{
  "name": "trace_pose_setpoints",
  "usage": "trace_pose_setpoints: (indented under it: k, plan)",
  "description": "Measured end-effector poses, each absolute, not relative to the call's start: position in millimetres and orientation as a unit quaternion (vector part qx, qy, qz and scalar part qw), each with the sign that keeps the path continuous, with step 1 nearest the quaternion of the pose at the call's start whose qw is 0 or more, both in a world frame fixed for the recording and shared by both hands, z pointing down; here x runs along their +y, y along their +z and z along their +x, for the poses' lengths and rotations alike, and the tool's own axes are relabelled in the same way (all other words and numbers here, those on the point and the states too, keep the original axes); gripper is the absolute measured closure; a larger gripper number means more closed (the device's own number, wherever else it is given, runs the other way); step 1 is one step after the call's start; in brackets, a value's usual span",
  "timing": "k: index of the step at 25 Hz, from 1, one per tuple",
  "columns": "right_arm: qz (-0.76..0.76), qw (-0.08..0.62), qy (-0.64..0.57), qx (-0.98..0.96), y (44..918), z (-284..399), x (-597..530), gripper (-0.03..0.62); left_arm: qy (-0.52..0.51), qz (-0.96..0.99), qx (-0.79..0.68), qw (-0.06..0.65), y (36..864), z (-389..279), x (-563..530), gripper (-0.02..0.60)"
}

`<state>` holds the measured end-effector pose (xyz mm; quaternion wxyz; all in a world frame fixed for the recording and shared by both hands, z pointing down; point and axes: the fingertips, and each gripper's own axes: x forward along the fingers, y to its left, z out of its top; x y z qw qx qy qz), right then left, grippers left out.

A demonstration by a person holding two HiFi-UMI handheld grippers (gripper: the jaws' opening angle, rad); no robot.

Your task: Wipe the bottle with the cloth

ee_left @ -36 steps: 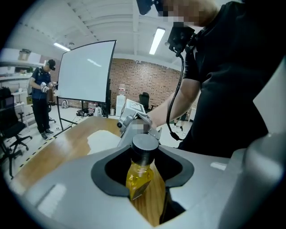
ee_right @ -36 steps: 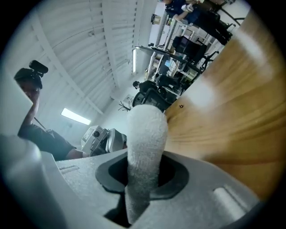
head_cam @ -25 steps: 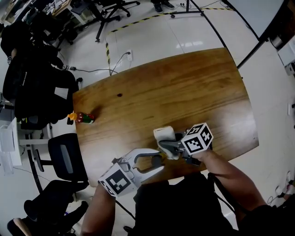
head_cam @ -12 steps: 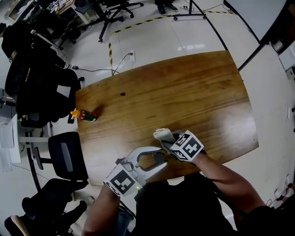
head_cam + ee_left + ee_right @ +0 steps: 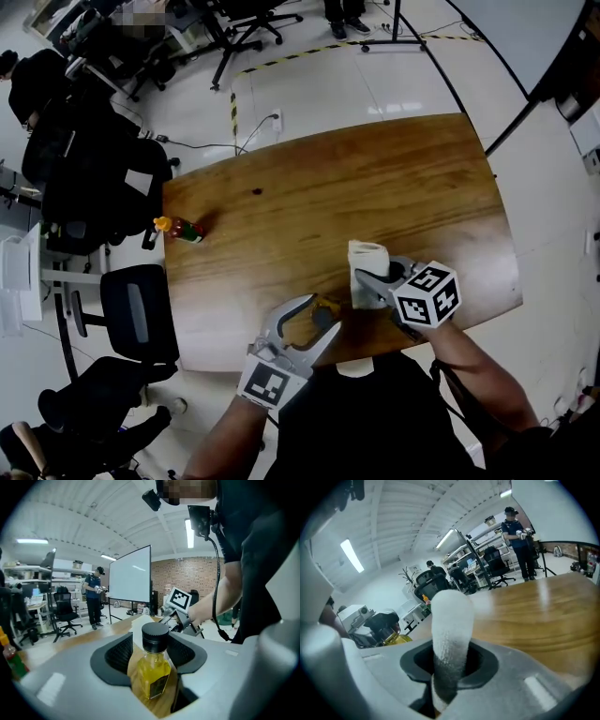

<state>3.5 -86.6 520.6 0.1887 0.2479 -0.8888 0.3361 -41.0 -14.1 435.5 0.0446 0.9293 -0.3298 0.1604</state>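
Observation:
A small bottle [image 5: 152, 674] of yellow liquid with a black cap stands on the wooden table [image 5: 356, 197] near its front edge. It sits between the jaws of my left gripper [image 5: 150, 653], which are opening; a slim gap shows beside the glass. In the head view the bottle [image 5: 322, 318] is a dark spot at the left gripper's [image 5: 323, 323] tips. My right gripper [image 5: 375, 281] is shut on a rolled white cloth [image 5: 367, 265], a short way right of the bottle and apart from it. The cloth [image 5: 450, 634] stands up out of the right gripper [image 5: 449, 663].
A small red sauce bottle [image 5: 183, 228] with an orange cap lies at the table's left edge. Black office chairs [image 5: 136, 314] stand left of the table. A person [image 5: 93, 597] stands far back by a projection screen.
The right gripper has carried the cloth to the right, away from the bottle it was next to. The left gripper's jaws have spread wider around the bottle.

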Motion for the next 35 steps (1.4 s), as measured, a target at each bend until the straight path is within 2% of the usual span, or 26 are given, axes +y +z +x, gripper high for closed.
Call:
trace_pose_setpoints:
  k: [5, 6, 7, 10, 19, 25, 26, 28, 29, 32, 35]
  plan:
    - [0.243, 0.187, 0.331, -0.892, 514.2, 10.9, -81.5, 0.519, 0.154, 0.887, -0.432, 0.056, 433.8, -46.2, -13.6, 0.327]
    - [0.240, 0.187, 0.331, -0.893, 513.9, 10.6, -80.7, 0.519, 0.154, 0.877, -0.451, 0.056, 433.4, -47.0, -13.9, 0.343]
    - [0.236, 0.189, 0.330, -0.894, 513.4, 10.0, -80.1, 0.519, 0.155, 0.869, -0.466, 0.057, 433.9, -47.9, -14.5, 0.398]
    - [0.219, 0.195, 0.324, -0.899, 509.8, 6.5, -76.9, 0.519, 0.153, 0.861, -0.479, 0.080, 441.4, -50.3, -14.1, 0.402]
    - [0.221, 0.142, 0.365, -0.893, 497.0, 9.2, -79.6, 0.519, 0.185, 0.958, -0.205, 0.083, 443.7, -39.6, -2.1, 0.405]
    - [0.244, 0.121, 0.384, -0.882, 500.0, 15.6, -74.2, 0.519, 0.209, 0.968, -0.112, 0.083, 449.1, -43.2, -1.1, 0.403]
    - [0.248, 0.116, 0.389, -0.880, 500.0, 17.2, -73.4, 0.519, 0.208, 0.968, -0.114, 0.082, 449.3, -43.4, -0.9, 0.392]
    - [0.254, 0.102, 0.401, -0.874, 499.0, 22.9, -72.2, 0.519, 0.197, 0.968, -0.133, 0.079, 445.8, -40.6, -1.2, 0.316]
    - [0.255, 0.091, 0.410, -0.871, 497.5, 26.1, -73.0, 0.519, 0.189, 0.968, -0.149, 0.073, 441.6, -38.1, -2.4, 0.310]
    - [0.242, 0.052, 0.442, -0.862, 485.5, 28.2, -84.3, 0.519, 0.185, 0.960, -0.207, 0.041, 430.1, -31.1, -6.9, 0.314]
    - [0.216, 0.033, 0.478, -0.851, 472.5, 13.8, -104.8, 0.519, 0.196, 0.945, -0.263, 0.015, 429.0, -23.1, -7.0, 0.379]
